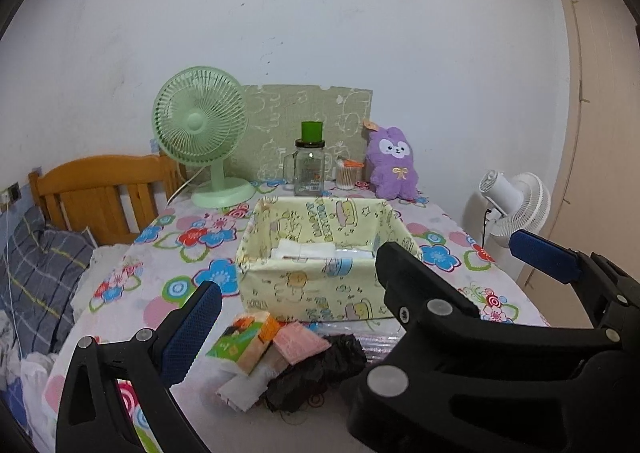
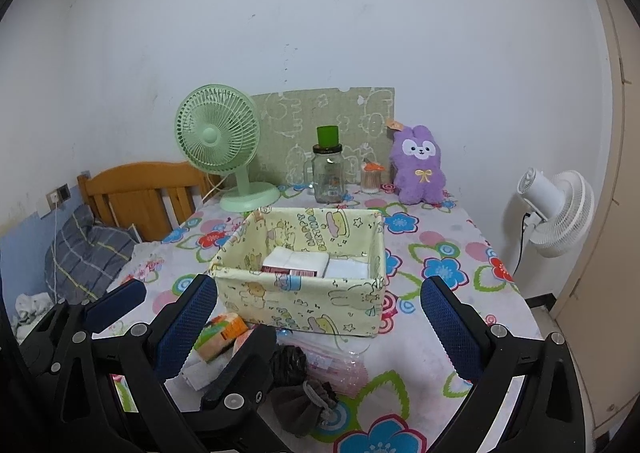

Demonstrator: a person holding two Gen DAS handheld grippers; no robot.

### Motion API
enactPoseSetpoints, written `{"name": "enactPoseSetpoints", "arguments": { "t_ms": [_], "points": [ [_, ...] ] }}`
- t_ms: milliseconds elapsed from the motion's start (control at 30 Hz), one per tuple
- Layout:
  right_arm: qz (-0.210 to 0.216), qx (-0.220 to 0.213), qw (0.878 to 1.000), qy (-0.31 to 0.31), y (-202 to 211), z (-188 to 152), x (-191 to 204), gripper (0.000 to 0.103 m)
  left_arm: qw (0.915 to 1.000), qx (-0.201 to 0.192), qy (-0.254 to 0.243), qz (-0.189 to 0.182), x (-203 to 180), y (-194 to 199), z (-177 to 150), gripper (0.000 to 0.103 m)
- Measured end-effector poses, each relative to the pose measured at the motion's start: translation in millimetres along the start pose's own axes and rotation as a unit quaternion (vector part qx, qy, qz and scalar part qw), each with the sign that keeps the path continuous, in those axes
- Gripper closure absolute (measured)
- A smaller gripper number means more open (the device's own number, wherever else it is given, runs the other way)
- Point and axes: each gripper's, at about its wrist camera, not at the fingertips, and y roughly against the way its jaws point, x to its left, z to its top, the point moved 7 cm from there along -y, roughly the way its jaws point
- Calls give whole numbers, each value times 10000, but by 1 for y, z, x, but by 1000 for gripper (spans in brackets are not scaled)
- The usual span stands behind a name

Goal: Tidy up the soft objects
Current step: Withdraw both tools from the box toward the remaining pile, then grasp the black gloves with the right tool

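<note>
A pale yellow fabric basket (image 1: 304, 293) (image 2: 280, 293) stands mid-table and holds white tissue packs (image 1: 304, 249) (image 2: 304, 263). In front of it lies a pile: an orange-green tissue pack (image 1: 244, 341) (image 2: 220, 335), a pink cloth (image 1: 302, 341), a black crumpled item (image 1: 320, 369) (image 2: 288, 363), a grey scrunchie (image 2: 306, 405) and a clear pink packet (image 2: 340, 369). My left gripper (image 1: 360, 281) is open and empty above the pile. My right gripper (image 2: 320, 329) is open and empty, just right of the left one. A purple plush bunny (image 1: 392, 163) (image 2: 420, 169) sits at the back.
A green desk fan (image 1: 204, 133) (image 2: 224, 145), a glass jar with green lid (image 1: 310, 163) (image 2: 329, 169) and a cotton-swab cup (image 1: 346, 175) (image 2: 371, 177) stand at the back. A white fan (image 1: 516, 205) (image 2: 556, 213) is off the right edge. A bed with wooden headboard (image 1: 104, 189) lies left.
</note>
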Motion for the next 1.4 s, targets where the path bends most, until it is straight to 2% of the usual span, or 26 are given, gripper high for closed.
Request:
{"name": "enactPoseSetpoints", "arguments": {
  "t_ms": [467,1033,1400],
  "points": [
    [-167,216,9994,-193,-14,-34,-1,2,9991,383,43,-153,5,-19,-32,0],
    [-41,923,9955,-197,-57,-80,-1,3,9949,982,-106,-184,10,-52,-75,4],
    [97,1365,9905,-149,-73,-106,6,10,9909,1328,-184,-124,16,-61,-96,5]
  ]
}}
